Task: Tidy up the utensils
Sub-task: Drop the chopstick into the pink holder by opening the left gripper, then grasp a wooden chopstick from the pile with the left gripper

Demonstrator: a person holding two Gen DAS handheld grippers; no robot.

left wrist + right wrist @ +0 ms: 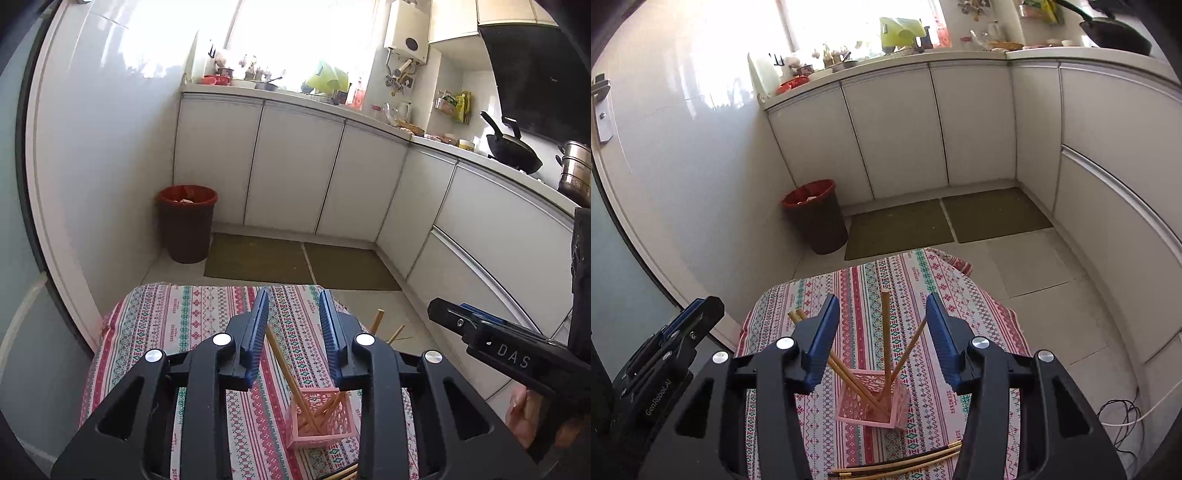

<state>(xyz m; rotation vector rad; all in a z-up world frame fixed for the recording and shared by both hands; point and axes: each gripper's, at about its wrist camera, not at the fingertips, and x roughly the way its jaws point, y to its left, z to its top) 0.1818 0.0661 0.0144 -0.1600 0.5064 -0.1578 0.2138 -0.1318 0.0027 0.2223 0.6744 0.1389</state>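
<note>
A pink lattice basket [321,417] [871,402] stands on the patterned tablecloth [207,317] [923,280], with several wooden chopsticks [291,376] [885,332] leaning out of it. My left gripper [294,295] is open above the basket; one chopstick rises between its blue pads close to the left one, and I see no grip. My right gripper [882,299] is open wide, with an upright chopstick free in the gap. Each gripper also shows in the other view: the right gripper [480,328] and the left gripper [690,325]. Dark chopsticks with gold ends [905,461] lie on the near cloth.
A brown bin with a red liner [186,221] [816,218] stands on the floor by the wall. White cabinets [295,177] run along the back and right, with green mats [901,229] before them. A cable [1123,413] lies on the floor at right. A hand [521,417] holds the right gripper.
</note>
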